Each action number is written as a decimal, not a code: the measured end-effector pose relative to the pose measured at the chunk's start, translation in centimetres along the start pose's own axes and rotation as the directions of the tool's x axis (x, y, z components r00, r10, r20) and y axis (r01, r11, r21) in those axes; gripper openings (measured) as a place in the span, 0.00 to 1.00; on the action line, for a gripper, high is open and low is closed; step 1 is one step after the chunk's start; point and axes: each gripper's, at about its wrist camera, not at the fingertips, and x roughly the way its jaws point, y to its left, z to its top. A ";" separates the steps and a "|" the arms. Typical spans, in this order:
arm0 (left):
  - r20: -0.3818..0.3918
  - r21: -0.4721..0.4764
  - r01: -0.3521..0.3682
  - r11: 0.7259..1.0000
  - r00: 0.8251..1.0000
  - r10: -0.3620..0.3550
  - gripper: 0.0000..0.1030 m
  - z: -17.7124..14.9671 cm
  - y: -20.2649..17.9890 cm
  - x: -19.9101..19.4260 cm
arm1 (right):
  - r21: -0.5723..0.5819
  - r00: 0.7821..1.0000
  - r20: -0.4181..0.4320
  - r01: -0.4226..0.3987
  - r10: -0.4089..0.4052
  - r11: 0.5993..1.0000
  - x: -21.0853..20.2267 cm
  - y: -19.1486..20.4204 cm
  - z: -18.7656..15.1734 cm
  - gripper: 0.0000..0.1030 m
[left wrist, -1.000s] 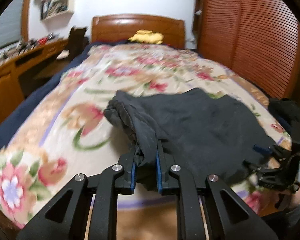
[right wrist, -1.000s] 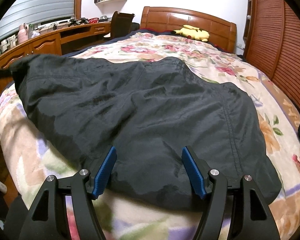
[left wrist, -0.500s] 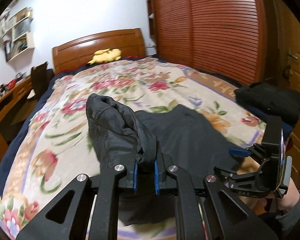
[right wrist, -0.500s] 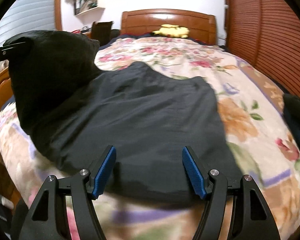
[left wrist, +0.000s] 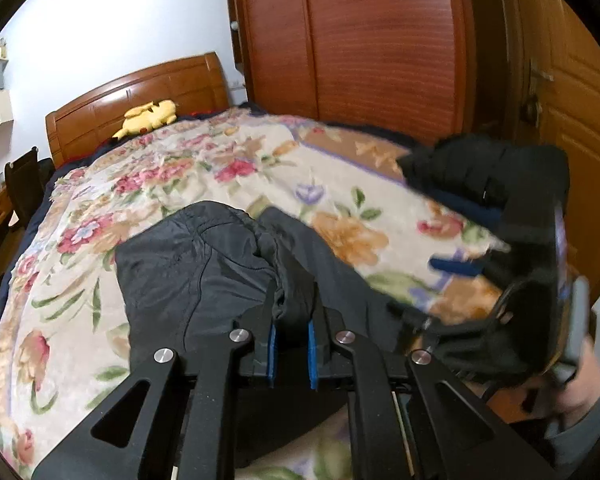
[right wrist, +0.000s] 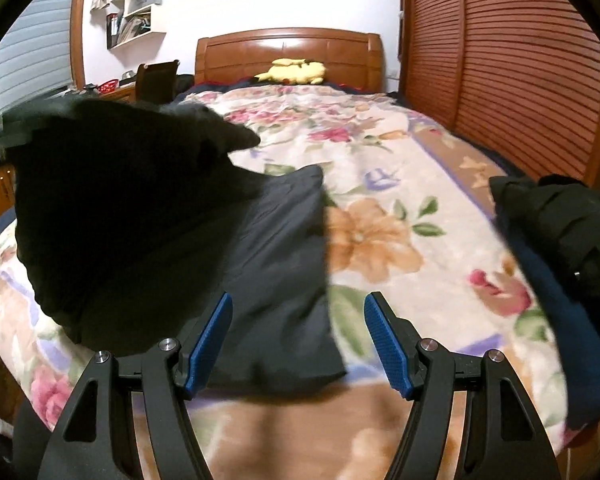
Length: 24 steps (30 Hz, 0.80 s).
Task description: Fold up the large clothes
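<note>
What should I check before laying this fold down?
1. Left tool shut on the garment: ok, cloth bunched between the pads.
2. Right tool open and holding nothing: ok.
3. Lifted flap off the bed: ok, it hangs over the flat half.
4. Edges lined up: cannot tell, blurred.
5. Landing spot free of the dark pile: ok, the pile sits apart at the right edge.
</note>
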 end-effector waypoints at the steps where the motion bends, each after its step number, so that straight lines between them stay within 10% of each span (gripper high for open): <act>1: -0.015 -0.002 -0.001 1.000 1.000 0.001 0.11 -0.4 -0.1 0.6 | 0.004 1.000 -0.002 0.002 -0.002 1.000 0.0 0.0 -0.2 0.68; 7: -0.061 -0.034 0.018 0.999 0.998 -0.020 0.12 -2.6 -0.1 2.2 | 0.036 1.000 -0.013 0.003 -0.002 0.999 -0.1 -0.2 -0.6 0.68; 24: 0.085 -0.094 -0.046 0.994 0.995 0.054 0.78 -7.8 6.2 -5.8 | 0.044 0.986 0.109 -0.128 0.123 0.991 -1.3 0.1 1.0 0.68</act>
